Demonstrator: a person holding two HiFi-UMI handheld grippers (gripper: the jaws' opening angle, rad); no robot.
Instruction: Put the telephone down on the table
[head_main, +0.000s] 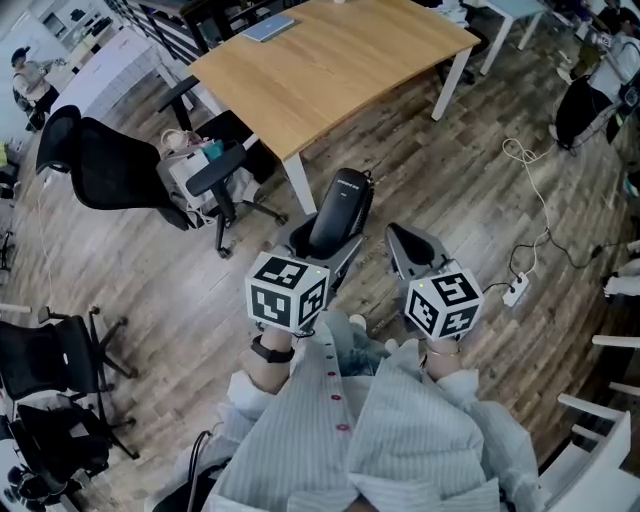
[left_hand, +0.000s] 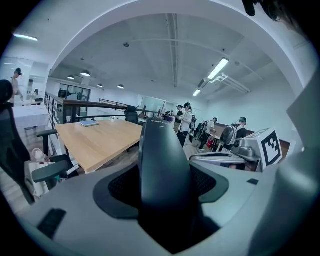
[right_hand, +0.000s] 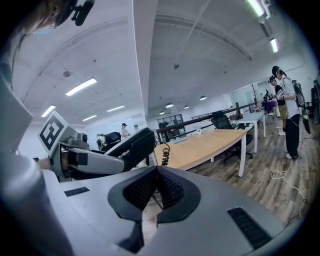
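The telephone (head_main: 340, 210) is a black handset that stands up out of my left gripper (head_main: 325, 245), whose jaws are set wide and shut on its lower part. In the left gripper view the telephone (left_hand: 162, 165) fills the gap between the jaws. Its coiled cord (right_hand: 164, 155) shows in the right gripper view, beside the handset (right_hand: 132, 145). My right gripper (head_main: 405, 240) is held next to it on the right, its jaws together with nothing between them. The wooden table (head_main: 330, 60) lies ahead, beyond both grippers, which are over the plank floor.
A black office chair (head_main: 120, 165) and a white bag (head_main: 190, 160) stand at the table's near left corner. More chairs (head_main: 50, 360) are at the left. A power strip with its cable (head_main: 515, 290) lies on the floor to the right. A blue-grey pad (head_main: 268, 28) is on the table. People (right_hand: 290, 115) stand far off.
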